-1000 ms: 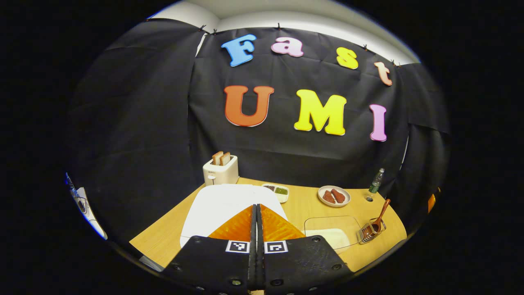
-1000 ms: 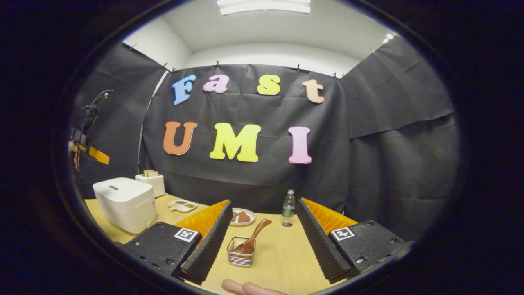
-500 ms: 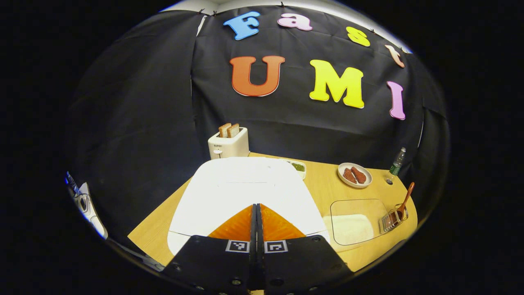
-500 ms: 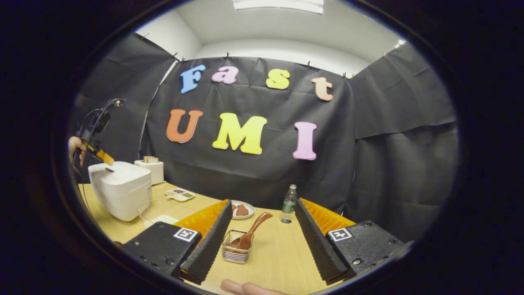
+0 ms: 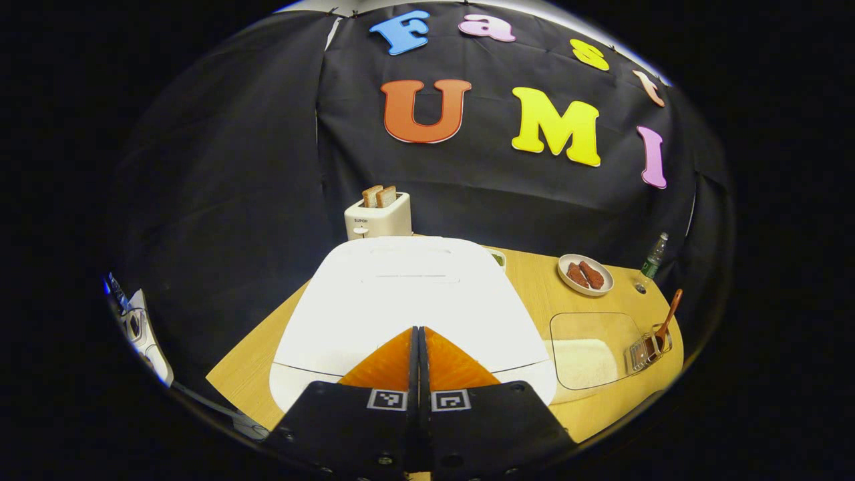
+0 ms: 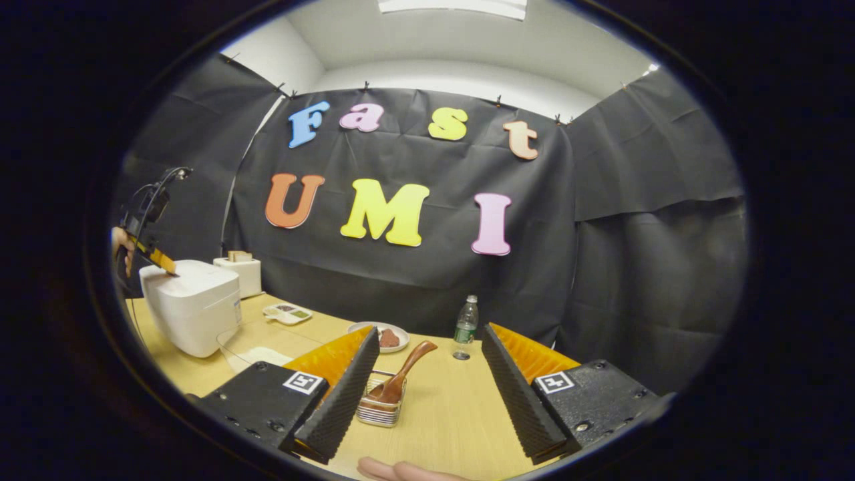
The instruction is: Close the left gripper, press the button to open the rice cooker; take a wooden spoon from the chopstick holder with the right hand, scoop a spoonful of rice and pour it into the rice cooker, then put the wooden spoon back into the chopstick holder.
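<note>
The white rice cooker (image 5: 407, 300) sits lid-down on the wooden table, right under my left gripper (image 5: 419, 329), which is shut with its tips over the lid's front. In the right gripper view that same gripper (image 6: 163, 262) touches the top of the cooker (image 6: 194, 304). A brown wooden spoon (image 6: 404, 367) leans in the wire chopstick holder (image 6: 379, 409), just ahead of my right gripper (image 6: 427, 331), which stands open and empty. The holder (image 5: 646, 346) with the spoon (image 5: 670, 314) sits at the table's right edge. A clear rice container (image 5: 591, 351) lies beside the cooker.
A white toaster (image 5: 377, 215) with toast stands behind the cooker. A plate with brown pieces (image 5: 585, 274), a small divided dish (image 6: 287, 312) and a water bottle (image 6: 465, 327) sit toward the back. A fingertip (image 6: 394, 469) shows at the near edge.
My left gripper has come down and forward over the rice cooker's lid, staying shut. The right gripper has drifted slightly, so the chopstick holder sits nearer its left finger.
</note>
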{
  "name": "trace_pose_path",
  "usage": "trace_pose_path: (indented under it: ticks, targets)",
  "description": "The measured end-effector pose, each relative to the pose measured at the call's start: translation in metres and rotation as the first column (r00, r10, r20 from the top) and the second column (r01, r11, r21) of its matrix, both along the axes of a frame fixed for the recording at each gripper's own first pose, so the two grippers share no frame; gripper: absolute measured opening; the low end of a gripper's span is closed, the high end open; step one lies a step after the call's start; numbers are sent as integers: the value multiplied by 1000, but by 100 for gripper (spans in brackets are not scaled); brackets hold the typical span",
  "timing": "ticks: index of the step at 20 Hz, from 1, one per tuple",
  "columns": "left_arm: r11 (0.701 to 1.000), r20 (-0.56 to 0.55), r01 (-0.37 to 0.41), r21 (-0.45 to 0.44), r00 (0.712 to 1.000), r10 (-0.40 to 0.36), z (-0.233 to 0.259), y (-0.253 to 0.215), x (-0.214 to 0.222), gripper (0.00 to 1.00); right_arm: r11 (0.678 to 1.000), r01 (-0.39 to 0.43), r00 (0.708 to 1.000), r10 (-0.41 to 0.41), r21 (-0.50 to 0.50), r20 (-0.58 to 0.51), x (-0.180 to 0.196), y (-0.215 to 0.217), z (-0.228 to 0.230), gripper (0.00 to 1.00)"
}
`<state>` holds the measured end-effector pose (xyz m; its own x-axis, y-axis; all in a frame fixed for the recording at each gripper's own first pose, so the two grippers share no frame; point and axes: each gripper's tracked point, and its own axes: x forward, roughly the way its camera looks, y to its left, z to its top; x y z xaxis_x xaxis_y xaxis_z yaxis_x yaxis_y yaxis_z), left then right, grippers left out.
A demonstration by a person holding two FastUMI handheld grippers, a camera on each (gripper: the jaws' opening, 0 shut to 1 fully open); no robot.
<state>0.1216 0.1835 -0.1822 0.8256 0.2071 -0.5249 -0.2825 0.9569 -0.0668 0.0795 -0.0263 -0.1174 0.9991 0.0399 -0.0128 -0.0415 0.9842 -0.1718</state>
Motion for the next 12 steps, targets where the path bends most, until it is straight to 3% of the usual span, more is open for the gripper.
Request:
trace_pose_path:
  ticks: [7,12]
  targets:
    - [1000,10,19,21,1000,-19,5,0,-4,0,1000,9,1000,-9,1,-7,0,-2,0,99]
    - [999,139,-6,47,990,0,56,10,-6,0,999,30,999,-29,16,-39,8,-11,-12,100]
